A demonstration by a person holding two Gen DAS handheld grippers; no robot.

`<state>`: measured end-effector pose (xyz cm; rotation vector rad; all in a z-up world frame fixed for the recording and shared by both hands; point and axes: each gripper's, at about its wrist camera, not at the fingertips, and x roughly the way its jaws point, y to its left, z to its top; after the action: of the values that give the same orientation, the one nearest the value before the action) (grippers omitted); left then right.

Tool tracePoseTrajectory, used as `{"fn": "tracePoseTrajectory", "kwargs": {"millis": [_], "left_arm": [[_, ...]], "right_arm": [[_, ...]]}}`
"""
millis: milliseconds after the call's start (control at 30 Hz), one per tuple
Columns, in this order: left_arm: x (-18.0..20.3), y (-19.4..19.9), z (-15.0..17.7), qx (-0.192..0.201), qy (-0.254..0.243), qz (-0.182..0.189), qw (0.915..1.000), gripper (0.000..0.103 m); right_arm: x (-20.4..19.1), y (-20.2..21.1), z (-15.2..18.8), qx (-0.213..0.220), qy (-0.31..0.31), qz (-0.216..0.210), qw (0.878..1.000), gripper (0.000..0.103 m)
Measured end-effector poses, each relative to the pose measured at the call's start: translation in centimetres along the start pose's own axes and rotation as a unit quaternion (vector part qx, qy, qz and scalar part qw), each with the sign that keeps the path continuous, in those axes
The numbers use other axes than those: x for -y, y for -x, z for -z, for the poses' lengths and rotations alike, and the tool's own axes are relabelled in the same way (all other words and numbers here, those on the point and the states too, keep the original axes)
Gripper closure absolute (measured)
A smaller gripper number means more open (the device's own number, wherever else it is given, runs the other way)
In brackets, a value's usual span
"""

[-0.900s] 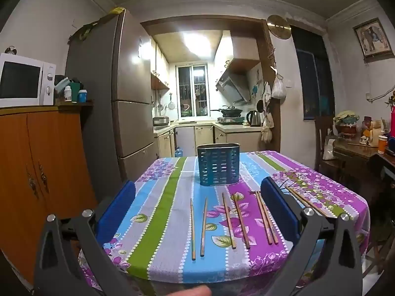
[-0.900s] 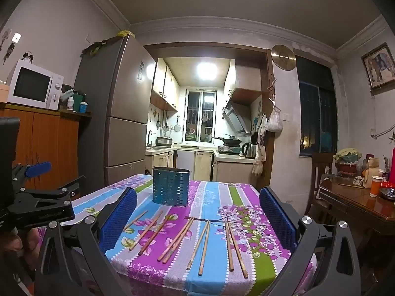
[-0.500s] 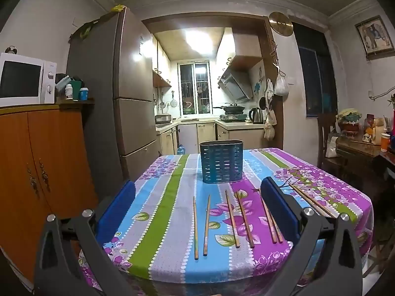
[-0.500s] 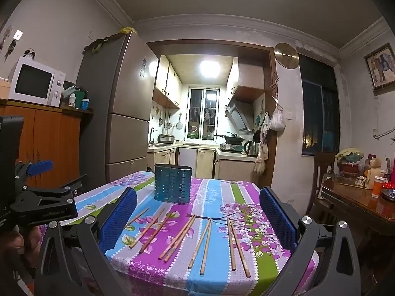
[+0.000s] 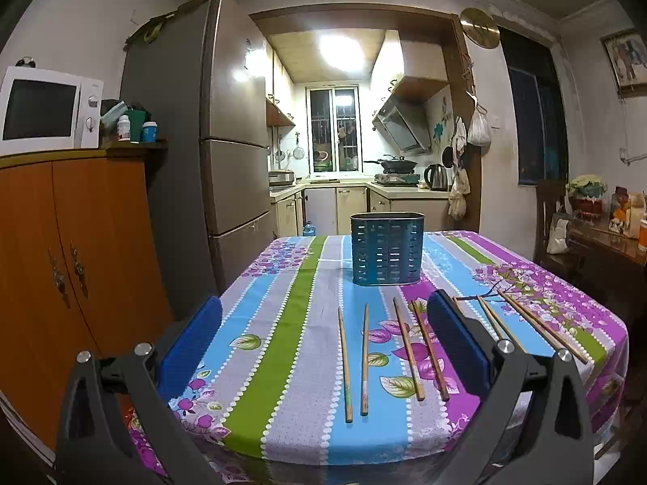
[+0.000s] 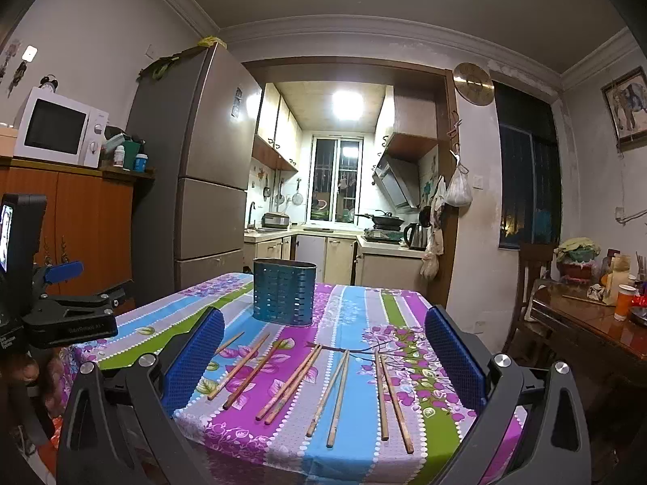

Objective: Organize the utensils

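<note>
at the far left of the right wrist view, the left gripper's (image 6: 60, 319) black clamp body pokes in beside the table edge. from its own camera the left gripper (image 5: 323, 347) hangs low before the near edge of the striped floral tablecloth (image 5: 279, 363), blue pads spread wide with nothing between them. moving right, the wooden chopsticks (image 5: 364, 357) lie in loose pairs fanned across the cloth, handles toward the near edge, the first two pairs framed between the left pads. behind them, mid-table, stands the blue perforated holder (image 5: 387, 248), upright and with nothing showing above its rim. further right the right gripper (image 6: 323, 359) is just as wide open and holds nothing, its pads bracketing most of the chopsticks (image 6: 337, 398) from the near edge.

nothing has been picked up yet, so the whole sorting job seems to lie ahead. the sticks are thin and lie flat on soft cloth, so a closing pad may pinch fabric and drag the cloth, shifting the rest. they may also roll or scissor apart if gripped off-centre. several ends sit near the table edge, where a nudge could tip them off. the light holder could topple if a stick strikes its rim.
</note>
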<state>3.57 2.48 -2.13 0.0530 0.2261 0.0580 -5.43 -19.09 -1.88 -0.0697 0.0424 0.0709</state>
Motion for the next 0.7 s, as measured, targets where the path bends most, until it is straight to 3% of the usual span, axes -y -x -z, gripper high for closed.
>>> {"fn": "tracePoseTrajectory", "kwargs": {"millis": [700], "left_arm": [[1.3,-1.0,0.0,-0.01,-0.016,0.01,0.9998,0.005]], "right_arm": [[0.4,-1.2,0.3,-0.007,-0.006,-0.011,1.0,0.003]]}}
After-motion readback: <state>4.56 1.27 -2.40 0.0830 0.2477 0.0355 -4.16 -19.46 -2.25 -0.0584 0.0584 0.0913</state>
